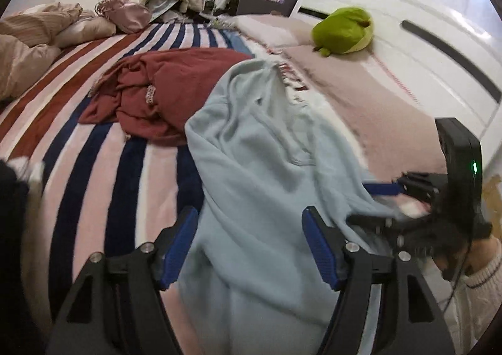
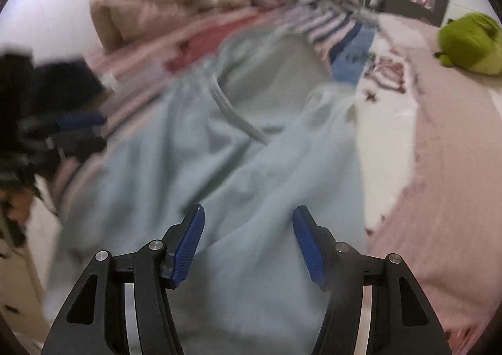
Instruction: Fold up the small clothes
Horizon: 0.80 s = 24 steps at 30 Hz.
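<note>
A light blue garment [image 1: 266,166] lies spread on the striped bed, its near end under both grippers. It fills the middle of the right wrist view [image 2: 219,166], blurred by motion. My left gripper [image 1: 251,248] is open, its blue pads on either side of the cloth just above it. My right gripper [image 2: 248,245] is open over the same garment; it also shows at the right of the left wrist view [image 1: 386,201], at the garment's right edge. A dark red garment [image 1: 169,91] lies crumpled beyond the blue one.
A striped blanket [image 1: 94,147] covers the bed, with a pink blanket [image 1: 360,97] on the right. A green plush toy [image 1: 345,30] sits by the white headboard [image 1: 423,41]. Beige pillows [image 1: 34,38] and piled bedding lie at the far left.
</note>
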{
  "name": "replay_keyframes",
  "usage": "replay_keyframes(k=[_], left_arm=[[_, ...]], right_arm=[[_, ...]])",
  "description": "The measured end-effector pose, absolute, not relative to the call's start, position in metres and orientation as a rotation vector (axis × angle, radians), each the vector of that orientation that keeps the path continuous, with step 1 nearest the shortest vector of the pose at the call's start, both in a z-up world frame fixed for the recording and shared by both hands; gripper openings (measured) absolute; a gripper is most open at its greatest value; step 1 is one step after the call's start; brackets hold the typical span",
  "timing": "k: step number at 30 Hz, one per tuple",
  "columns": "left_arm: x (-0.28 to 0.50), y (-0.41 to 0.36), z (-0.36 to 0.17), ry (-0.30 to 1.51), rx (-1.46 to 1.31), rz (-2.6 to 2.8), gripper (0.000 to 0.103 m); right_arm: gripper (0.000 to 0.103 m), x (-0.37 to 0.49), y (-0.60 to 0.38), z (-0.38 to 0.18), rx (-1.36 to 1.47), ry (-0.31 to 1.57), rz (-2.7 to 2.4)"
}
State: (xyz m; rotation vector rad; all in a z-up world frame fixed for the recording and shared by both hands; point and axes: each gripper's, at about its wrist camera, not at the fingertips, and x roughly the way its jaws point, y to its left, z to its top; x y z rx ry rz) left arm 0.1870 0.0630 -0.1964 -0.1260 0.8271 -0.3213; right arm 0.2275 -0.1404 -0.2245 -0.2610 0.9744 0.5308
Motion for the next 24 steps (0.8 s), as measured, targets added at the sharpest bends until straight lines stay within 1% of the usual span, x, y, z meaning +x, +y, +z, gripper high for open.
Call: replay_keyframes(k=[1,3,4,5,6,9,22,23,24], left_arm=[[0.195,0.063,-0.201,0.838,-0.121,-0.313,0.065],[0.208,0.066,-0.21,0.855,-0.12,-0.304,0.065],[0.21,0.069,-0.213,0.861,-0.123,-0.304,0.065],[0.212,0.072,-0.217,0.864,-0.127,-0.308,0.065],[0.213,0.073,-0.219,0.866,-0.129,-0.311,0.065],[0.215,0.077,-0.222,0.865,-0.131,-0.31,0.065],[0.231,0.084,-0.219,0.875,-0.106,-0.282,0.065],[0.233,0.084,-0.219,0.876,-0.1,-0.275,0.065],[0.235,0.083,-0.218,0.878,-0.096,-0.269,0.065]], right_arm=[[0.053,0.231,-0.137,-0.232,-0.279,0.996,0.534],[0.023,0.229,-0.136,-0.238,-0.335,0.975,0.503],[0.018,0.227,-0.14,-0.238,-0.331,0.963,0.501],[0.01,0.226,-0.145,-0.234,-0.308,0.952,0.503],[0.008,0.225,-0.151,-0.229,-0.287,0.935,0.493],[0.007,0.221,-0.161,-0.218,-0.32,0.878,0.423],[0.006,0.258,-0.235,-0.193,-0.189,0.854,0.14],[0.002,0.259,-0.241,-0.192,-0.197,0.841,0.09],[0.001,0.259,-0.247,-0.188,-0.239,0.805,-0.003]])
